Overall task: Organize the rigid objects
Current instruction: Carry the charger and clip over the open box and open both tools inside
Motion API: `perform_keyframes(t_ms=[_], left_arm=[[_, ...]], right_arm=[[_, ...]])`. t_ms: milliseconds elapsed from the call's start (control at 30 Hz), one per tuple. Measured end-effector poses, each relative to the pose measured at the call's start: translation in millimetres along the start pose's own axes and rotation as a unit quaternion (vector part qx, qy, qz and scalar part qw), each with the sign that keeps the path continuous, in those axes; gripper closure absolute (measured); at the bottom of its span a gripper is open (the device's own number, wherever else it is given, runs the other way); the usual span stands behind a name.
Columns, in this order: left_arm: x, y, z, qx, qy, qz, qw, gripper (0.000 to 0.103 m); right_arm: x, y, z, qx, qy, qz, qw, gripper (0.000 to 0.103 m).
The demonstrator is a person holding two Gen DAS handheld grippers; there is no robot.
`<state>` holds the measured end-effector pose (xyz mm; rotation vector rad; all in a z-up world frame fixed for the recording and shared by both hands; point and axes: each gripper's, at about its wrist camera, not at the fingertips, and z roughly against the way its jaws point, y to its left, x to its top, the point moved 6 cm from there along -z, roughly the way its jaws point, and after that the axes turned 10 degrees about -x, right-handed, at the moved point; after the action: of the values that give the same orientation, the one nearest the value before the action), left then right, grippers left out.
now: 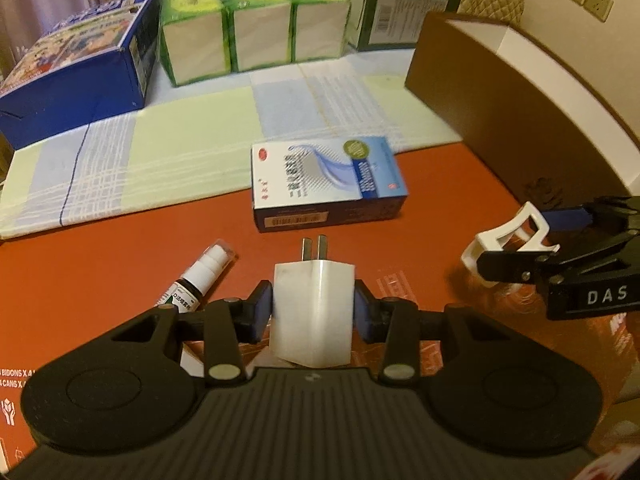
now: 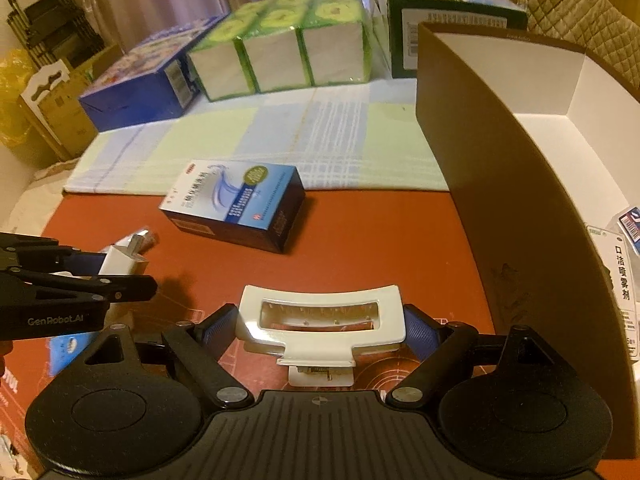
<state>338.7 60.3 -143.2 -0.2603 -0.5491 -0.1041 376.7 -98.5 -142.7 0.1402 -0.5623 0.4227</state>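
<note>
My left gripper [image 1: 314,306] is shut on a white plug adapter [image 1: 313,312], prongs pointing forward, held above the red table [image 1: 120,264]. My right gripper [image 2: 318,326] is shut on a white hair claw clip [image 2: 320,320]; it also shows in the left wrist view [image 1: 506,240]. A blue and white medicine box [image 1: 326,182] lies flat ahead, also in the right wrist view [image 2: 236,204]. A small spray bottle [image 1: 200,280] lies left of the left gripper. A brown box with a white inside [image 2: 560,128] stands at the right.
A checked cloth [image 1: 160,148] covers the far table. Behind it stand a blue carton [image 1: 80,64], green tissue packs [image 1: 256,24] and a dark green box [image 1: 404,12]. Packets [image 2: 624,276] lie inside the brown box. Bags [image 2: 48,80] stand far left.
</note>
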Motion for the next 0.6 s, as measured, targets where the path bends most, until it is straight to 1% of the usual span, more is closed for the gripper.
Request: perform_keyframes(t_ms=[367,600], left_arm=[[17.2,-41.8,39.0,-0.003,-0.039,-0.013,0.9991,0.066],[34.5,-78.7,52.6,-0.011,-0.063,-0.034,0.9974,0.066]], right_arm=[[3.6,-2.2,46.1,0.025,-0.035,0.009,0.999,0.02],[11.5,-22.7,80.1,0.03,-0.069,0.007,0.997,0.02]])
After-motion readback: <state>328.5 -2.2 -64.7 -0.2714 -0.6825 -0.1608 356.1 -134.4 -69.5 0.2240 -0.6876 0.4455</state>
